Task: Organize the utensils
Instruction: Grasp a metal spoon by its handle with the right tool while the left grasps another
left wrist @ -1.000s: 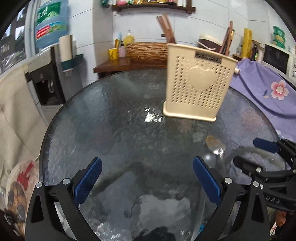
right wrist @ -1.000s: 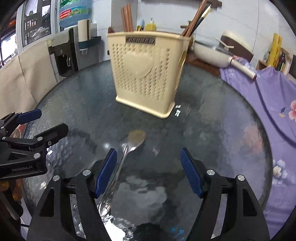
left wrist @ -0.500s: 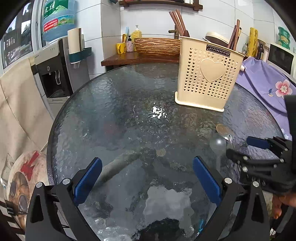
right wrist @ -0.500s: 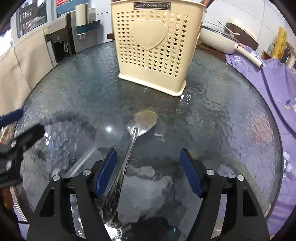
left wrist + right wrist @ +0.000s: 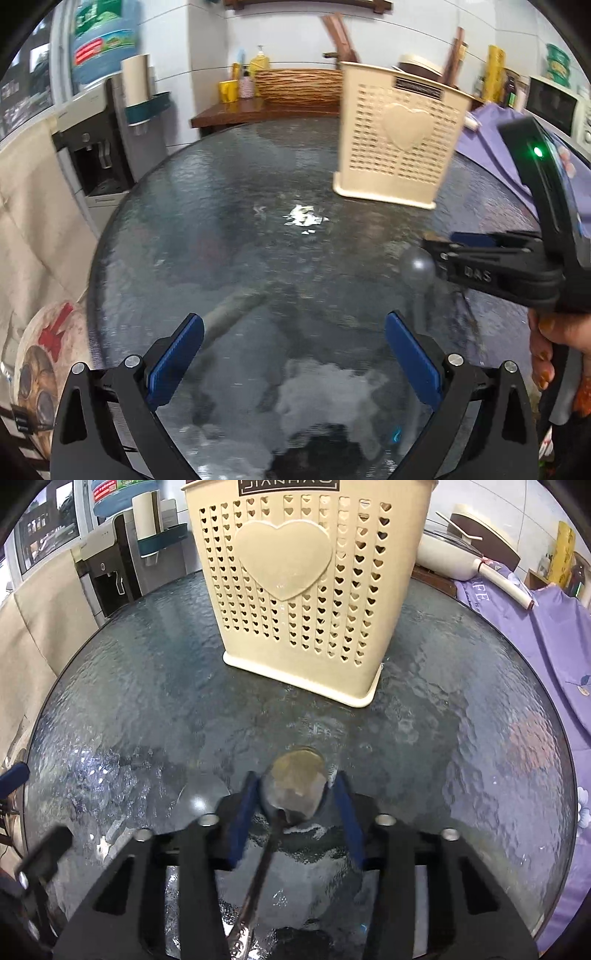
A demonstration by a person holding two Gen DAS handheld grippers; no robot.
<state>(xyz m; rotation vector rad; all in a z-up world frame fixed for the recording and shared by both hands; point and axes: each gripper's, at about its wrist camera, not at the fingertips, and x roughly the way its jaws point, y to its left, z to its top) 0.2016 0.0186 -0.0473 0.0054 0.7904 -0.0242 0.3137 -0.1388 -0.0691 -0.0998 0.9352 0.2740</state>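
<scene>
A metal spoon (image 5: 295,779) lies on the round glass table (image 5: 147,701), bowl toward the cream heart-pattern utensil holder (image 5: 303,590), handle running back under my right gripper (image 5: 295,786). The right jaws are closing, and the blue pads sit against the two sides of the spoon's bowl. In the left wrist view the right gripper (image 5: 443,245) reaches in low over the glass from the right, in front of the holder (image 5: 399,140). My left gripper (image 5: 291,325) hangs open above bare glass, holding nothing.
A water dispenser (image 5: 99,147) and a beige cloth stand left of the table. A purple flowered cloth (image 5: 546,635) and a pan lie to the right. A wooden shelf with a wicker basket (image 5: 299,86) is behind. A hand (image 5: 546,343) holds the right gripper.
The right gripper moved forward and down over the spoon, and its jaws narrowed from wide open to the sides of the bowl. The left gripper stayed open and nearly still.
</scene>
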